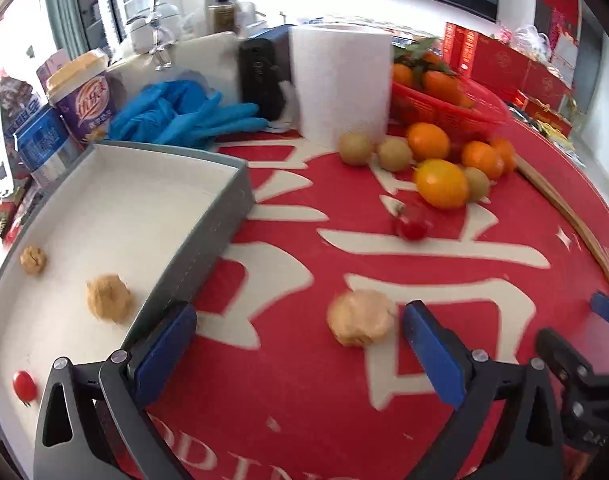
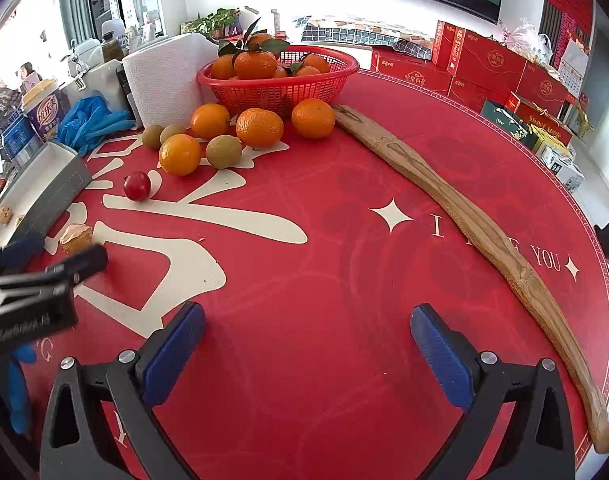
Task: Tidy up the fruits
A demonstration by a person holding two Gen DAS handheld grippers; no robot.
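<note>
both grippers [image 1: 300,344] [image 2: 308,344] (jaws wide)

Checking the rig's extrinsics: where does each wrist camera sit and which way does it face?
Left wrist: behind the open left gripper, tilted down at the red printed tablecloth, grey white-lined tray and tan walnut; the right gripper's finger shows.
Right wrist: behind the open right gripper, facing the red mesh basket and long wooden strip; the left gripper and a blue-gloved hand show.
Shared: walnut, red cherry tomato, white paper-towel roll.
</note>
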